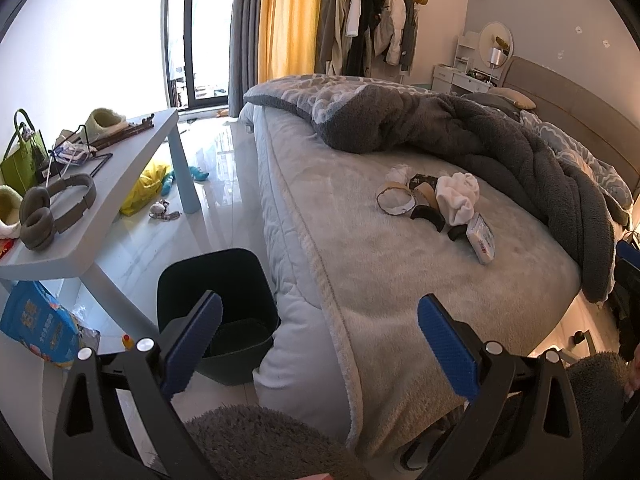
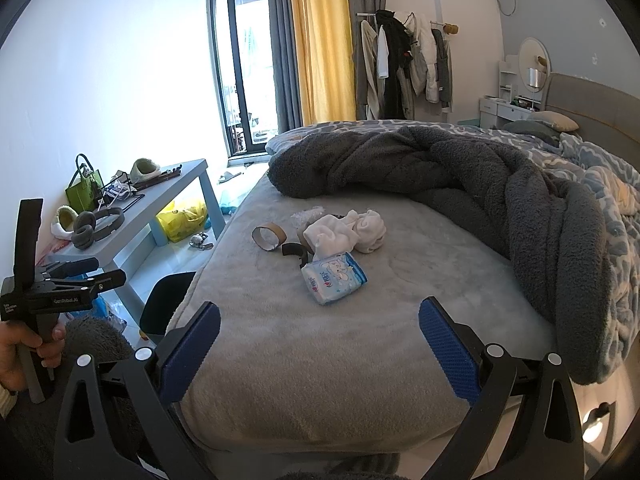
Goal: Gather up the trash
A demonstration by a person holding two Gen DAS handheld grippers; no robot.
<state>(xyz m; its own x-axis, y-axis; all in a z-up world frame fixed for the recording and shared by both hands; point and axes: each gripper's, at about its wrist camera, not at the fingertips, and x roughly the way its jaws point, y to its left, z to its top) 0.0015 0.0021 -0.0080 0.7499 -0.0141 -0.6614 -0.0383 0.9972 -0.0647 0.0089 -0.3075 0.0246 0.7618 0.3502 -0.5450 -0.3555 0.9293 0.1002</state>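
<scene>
Trash lies in a small pile on the grey bed (image 2: 320,360): a blue-white tissue pack (image 2: 334,278), crumpled white tissue (image 2: 346,234), a cardboard tape ring (image 2: 269,237) and black curved pieces (image 2: 294,251). The pile also shows in the left wrist view, with the tissue pack (image 1: 482,240), white tissue (image 1: 458,196) and ring (image 1: 396,202). A black bin (image 1: 218,312) stands on the floor beside the bed, its rim also in the right wrist view (image 2: 164,304). My left gripper (image 1: 320,344) is open and empty above the bin and bed edge. My right gripper (image 2: 320,344) is open and empty before the pile.
A low grey-blue table (image 1: 108,196) stands left with headphones (image 1: 52,210), a green bag (image 1: 22,156) and slippers. A yellow bag (image 1: 146,186) lies under it. A dark fleece blanket (image 2: 480,184) is heaped across the bed. The left gripper shows hand-held in the right wrist view (image 2: 60,280).
</scene>
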